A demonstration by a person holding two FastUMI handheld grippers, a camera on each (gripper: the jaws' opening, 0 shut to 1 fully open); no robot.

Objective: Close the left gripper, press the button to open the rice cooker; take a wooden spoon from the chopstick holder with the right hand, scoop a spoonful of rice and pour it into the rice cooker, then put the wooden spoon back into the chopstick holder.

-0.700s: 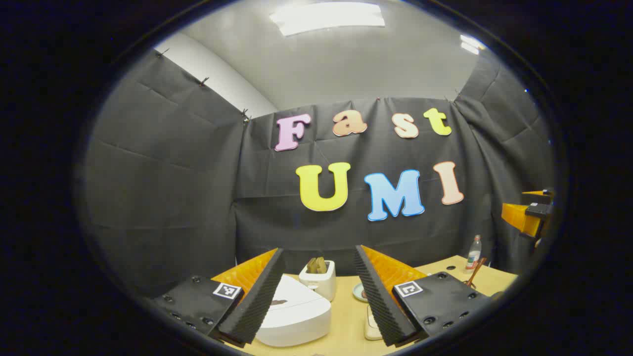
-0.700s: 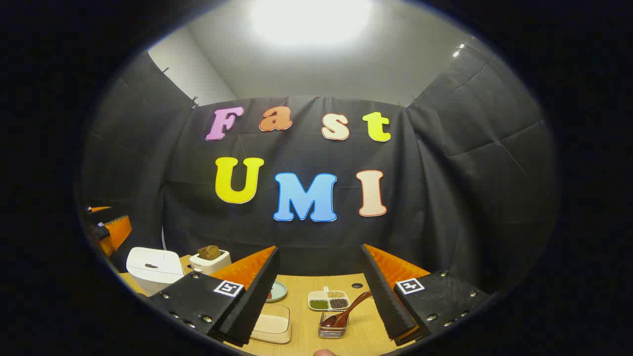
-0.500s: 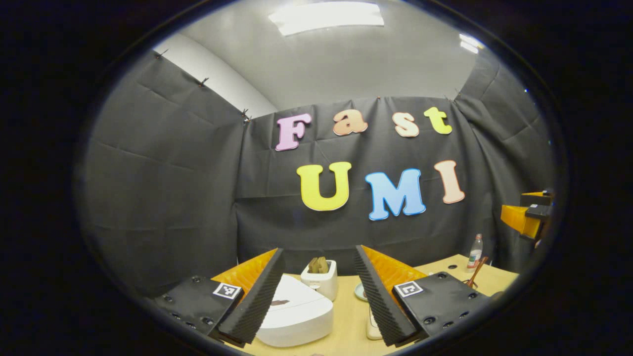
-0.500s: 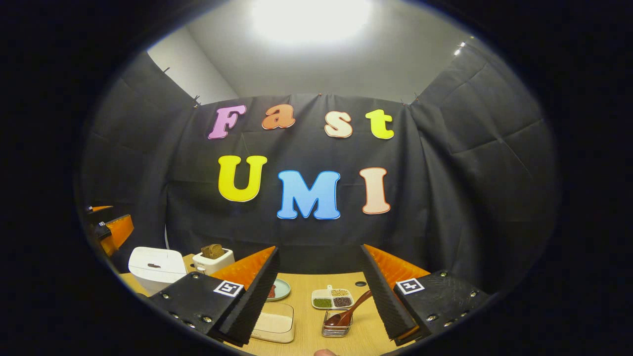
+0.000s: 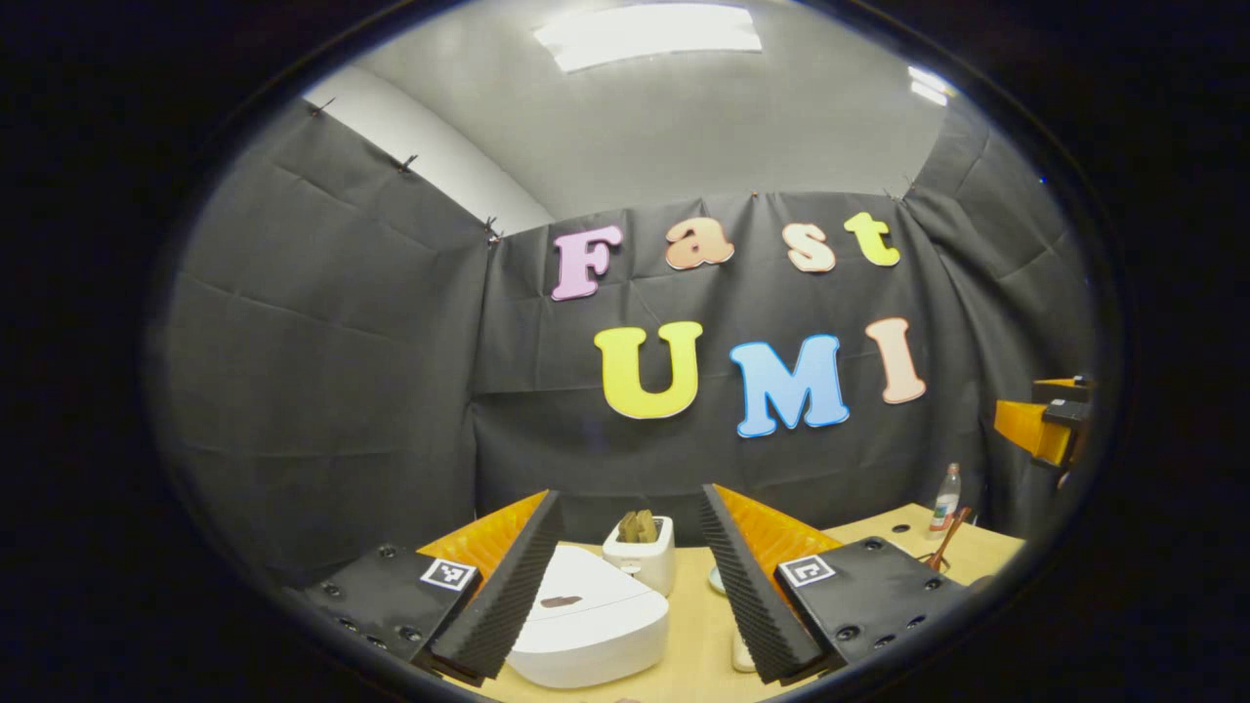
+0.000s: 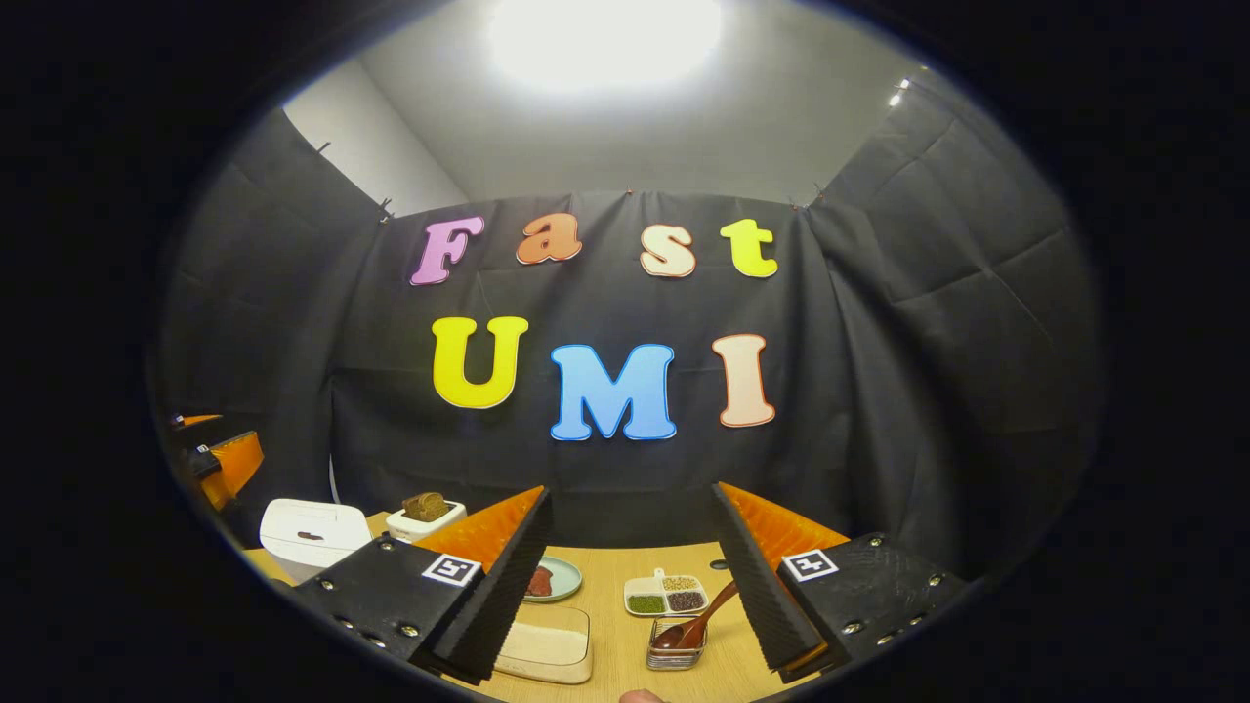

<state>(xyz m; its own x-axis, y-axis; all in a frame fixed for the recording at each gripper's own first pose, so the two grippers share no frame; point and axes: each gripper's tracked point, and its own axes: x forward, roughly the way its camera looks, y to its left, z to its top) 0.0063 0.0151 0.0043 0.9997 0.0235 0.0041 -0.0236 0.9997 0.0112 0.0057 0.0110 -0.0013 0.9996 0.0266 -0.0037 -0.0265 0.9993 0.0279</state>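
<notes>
Both tongs, left (image 5: pixel 625 586) and right (image 6: pixel 630 586), gape apart above the table (image 6: pixel 625 640), rice cooker (image 5: pixel 586 625) lid down, spoon (image 6: pixel 688 623) untouched, everything ahead.

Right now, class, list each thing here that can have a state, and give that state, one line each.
rice cooker: lid shut
wooden spoon: resting in the chopstick holder, untouched
rice container: holding rice
toaster: bread in its slots
left gripper: open, empty
right gripper: open, empty
</notes>
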